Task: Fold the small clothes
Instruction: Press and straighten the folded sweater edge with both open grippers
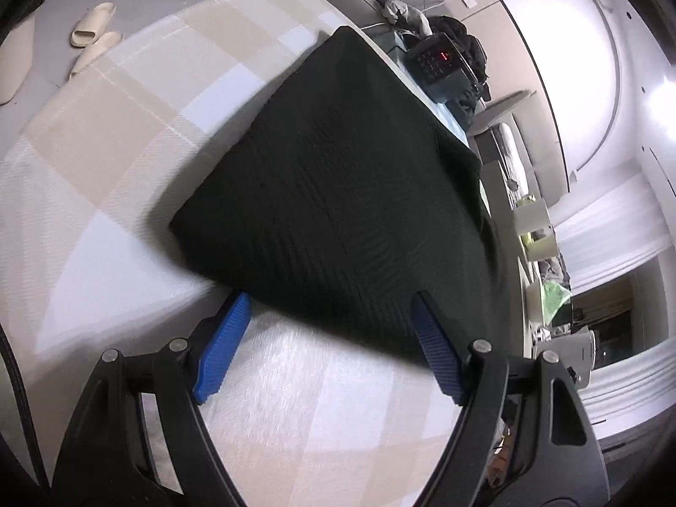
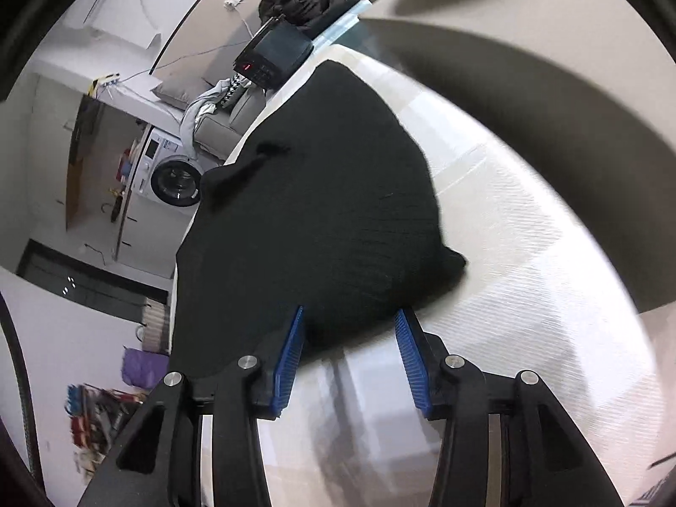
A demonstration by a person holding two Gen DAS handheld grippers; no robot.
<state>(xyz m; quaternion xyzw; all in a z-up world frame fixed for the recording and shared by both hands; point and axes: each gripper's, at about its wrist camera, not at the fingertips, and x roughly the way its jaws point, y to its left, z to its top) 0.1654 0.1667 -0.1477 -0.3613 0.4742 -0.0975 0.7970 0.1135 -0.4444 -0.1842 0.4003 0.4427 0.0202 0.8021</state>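
The counter [image 1: 105,160], under a beige-and-white checked cloth, has bare cloth open on the near side and off to one flank of the black garment [image 1: 338,194]. That garment lies flat in a rough rectangle, its far edge running along the counter's rim and spilling slightly over. The left tool [image 1: 329,317] gapes wide at the garment's near edge, gripping nothing. The right tool [image 2: 350,321] stands half-open against the near hem, nothing clamped.
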